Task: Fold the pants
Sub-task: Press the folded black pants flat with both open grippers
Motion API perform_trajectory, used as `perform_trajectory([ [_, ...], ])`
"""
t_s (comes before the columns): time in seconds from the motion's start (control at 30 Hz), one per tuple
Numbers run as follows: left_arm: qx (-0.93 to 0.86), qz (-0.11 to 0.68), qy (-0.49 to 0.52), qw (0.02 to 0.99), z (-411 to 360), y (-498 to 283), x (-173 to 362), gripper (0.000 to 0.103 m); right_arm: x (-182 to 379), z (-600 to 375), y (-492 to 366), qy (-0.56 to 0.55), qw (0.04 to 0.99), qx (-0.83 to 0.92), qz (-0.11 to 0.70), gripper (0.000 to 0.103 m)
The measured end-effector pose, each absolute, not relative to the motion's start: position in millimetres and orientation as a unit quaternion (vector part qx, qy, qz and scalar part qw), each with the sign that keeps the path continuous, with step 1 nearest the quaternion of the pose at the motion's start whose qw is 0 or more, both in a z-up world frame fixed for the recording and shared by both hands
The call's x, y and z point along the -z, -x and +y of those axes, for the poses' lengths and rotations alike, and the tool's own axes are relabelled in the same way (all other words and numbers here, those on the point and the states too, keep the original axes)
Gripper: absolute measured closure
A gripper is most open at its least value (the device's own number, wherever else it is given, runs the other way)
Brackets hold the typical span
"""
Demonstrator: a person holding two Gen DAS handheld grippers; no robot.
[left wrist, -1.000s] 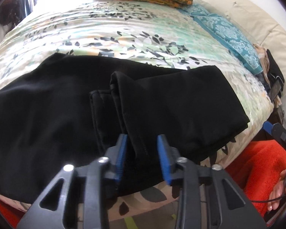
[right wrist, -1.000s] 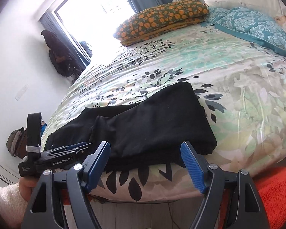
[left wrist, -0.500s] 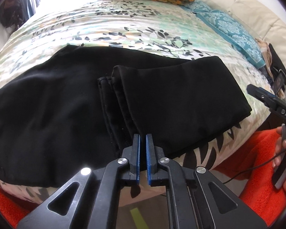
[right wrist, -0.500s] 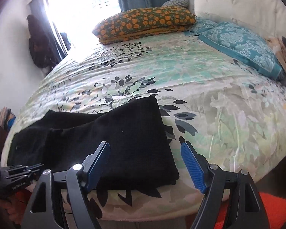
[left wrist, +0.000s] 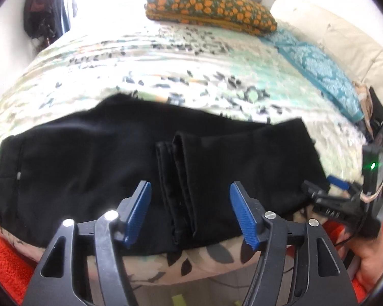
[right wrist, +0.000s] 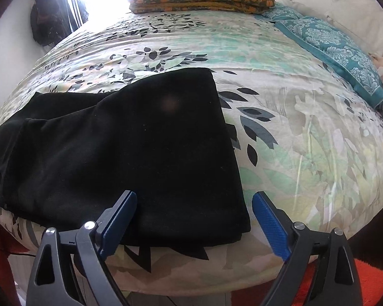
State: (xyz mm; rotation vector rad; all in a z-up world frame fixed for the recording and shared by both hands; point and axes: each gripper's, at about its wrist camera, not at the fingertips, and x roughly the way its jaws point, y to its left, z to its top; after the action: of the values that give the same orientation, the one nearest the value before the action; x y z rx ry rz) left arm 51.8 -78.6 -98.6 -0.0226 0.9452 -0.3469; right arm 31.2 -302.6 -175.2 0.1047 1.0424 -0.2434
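Bed (right wrist: 293, 132) w/ floral cover carries all. Black pants (left wrist: 89, 168) spread along near edge, leg half folded over onto waist half, hems (left wrist: 177, 178) lying mid-garment, folded edge twd right side; seen flat in right view too (right wrist: 130, 148)

Change vs 0.5 s ago: left claw (left wrist: 189, 214) was pinched tight at hems, now spread wide, empty, poised just short of hem edge, touching nothing. Reads as release: first fold laid down and staying put

Right claw (right wrist: 194, 227) wide as before, empty, but shifted closer, now straddling near right corner of fold

Likely next: second fold from right edge over. Risk: top layer slipping, hems already slightly staggered
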Motion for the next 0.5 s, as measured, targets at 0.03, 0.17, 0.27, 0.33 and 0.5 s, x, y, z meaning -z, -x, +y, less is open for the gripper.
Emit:
perform_trajectory([
  [0.03,0.172,0.442,0.018,0.880,-83,-54,90,0.031,176,-304,-31,-0.053,0.859,0.115,0.496,0.011],
  [0.17,0.213,0.437,-0.012,0.874,-119,-63,91,0.028,177,-304,-33,-0.058,0.857,0.118,0.498,0.010],
  [0.27,0.192,0.488,-0.090,0.847,-143,-75,137,0.029,176,-304,-33,-0.059,0.857,0.118,0.499,0.009],
  [0.33,0.162,0.531,-0.114,0.824,-137,-80,173,0.040,175,-305,-32,-0.063,0.857,0.116,0.498,0.009],
  [0.5,0.171,0.508,-0.109,0.837,-117,-68,169,0.032,133,-292,-11,-0.028,0.901,0.110,0.418,0.009],
])
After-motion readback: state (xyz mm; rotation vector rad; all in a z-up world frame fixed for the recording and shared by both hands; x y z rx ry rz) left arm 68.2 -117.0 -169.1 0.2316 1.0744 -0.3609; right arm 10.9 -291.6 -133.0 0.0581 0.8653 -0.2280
